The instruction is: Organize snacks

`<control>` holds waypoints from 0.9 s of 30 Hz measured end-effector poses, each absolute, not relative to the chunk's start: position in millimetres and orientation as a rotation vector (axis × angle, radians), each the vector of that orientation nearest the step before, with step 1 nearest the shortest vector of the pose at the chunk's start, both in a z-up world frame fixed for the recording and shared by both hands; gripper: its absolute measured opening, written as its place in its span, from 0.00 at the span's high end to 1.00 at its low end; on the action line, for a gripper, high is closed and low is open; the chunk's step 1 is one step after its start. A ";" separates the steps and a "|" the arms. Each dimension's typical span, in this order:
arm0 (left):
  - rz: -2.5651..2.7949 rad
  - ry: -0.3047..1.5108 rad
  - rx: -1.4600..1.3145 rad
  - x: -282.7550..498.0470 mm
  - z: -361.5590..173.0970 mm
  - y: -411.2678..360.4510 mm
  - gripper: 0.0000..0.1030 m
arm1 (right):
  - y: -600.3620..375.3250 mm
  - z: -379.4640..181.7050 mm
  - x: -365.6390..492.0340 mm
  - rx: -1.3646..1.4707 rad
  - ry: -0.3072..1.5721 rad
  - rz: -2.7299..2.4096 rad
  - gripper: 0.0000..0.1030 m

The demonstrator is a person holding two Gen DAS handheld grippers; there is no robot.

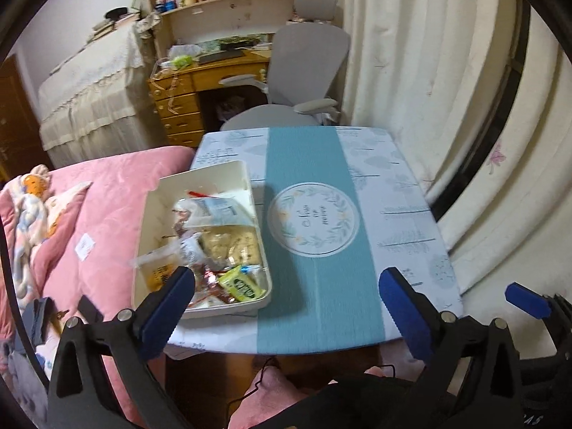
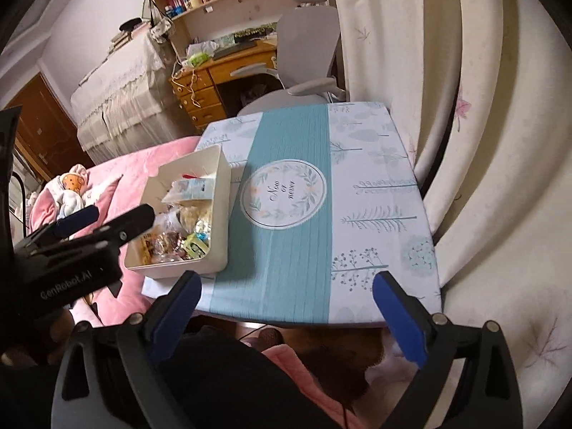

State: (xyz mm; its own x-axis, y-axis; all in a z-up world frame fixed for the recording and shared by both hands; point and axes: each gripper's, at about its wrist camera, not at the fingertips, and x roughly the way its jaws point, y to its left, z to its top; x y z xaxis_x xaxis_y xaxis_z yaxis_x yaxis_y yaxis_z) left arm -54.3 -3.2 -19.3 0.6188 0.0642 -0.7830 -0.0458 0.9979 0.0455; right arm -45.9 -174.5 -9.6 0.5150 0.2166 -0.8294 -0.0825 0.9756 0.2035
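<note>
Nearest the cameras, both sets of fingers stand wide apart with nothing between them. The left gripper (image 1: 286, 307) hangs over the near edge of the worktop (image 1: 404, 214), its left finger (image 1: 168, 304) in front of the near end of the box (image 1: 250, 307). The right gripper (image 2: 286, 311) hangs further right, over the near edge and the teal stripe (image 2: 286, 250) — well clear of the box.

The snacks (image 1: 214, 246) lie piled in that cream box, which sits at the left edge of the worktop beside the pink bedding (image 1: 118, 193). Its long axis runs away from the person, near end to far end. A yellow-green packet (image 1: 241, 286) lies at the near right corner, pale packets toward the far end.

From both grippers the box lies ahead and to the left, so the left one looks the nearer for a reach in. It seems the snacks are already gathered; little may remain.

Room is generous — the whole middle and right of the worktop is bare cloth. The left edge is tight: the box sits right at it. Beyond the far edge stands a grey chair (image 1: 307, 53), with curtains (image 1: 411, 53) on the right.
</note>
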 end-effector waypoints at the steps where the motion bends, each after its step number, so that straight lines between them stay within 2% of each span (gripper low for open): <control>1: 0.081 0.900 0.020 -56.8 -20.6 -1.2 0.01 | -170.8 -12.5 -47.0 0.135 1.016 0.177 0.05; 6: 0.109 0.894 0.014 -63.7 -24.3 1.9 0.01 | -159.5 -16.5 -49.4 0.091 1.014 0.181 0.00; 27: 0.128 0.927 0.009 -55.5 -33.9 12.2 0.01 | -156.5 -29.1 -38.5 0.120 1.061 0.159 0.00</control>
State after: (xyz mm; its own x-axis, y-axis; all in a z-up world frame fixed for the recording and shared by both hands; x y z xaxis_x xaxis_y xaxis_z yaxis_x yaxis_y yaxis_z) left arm -55.5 12.2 -33.9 0.5930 0.1140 -0.7971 -0.1062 0.9924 0.0630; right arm -38.5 -156.5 -29.1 0.4785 0.1871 -0.8579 -0.0719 0.9821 0.1741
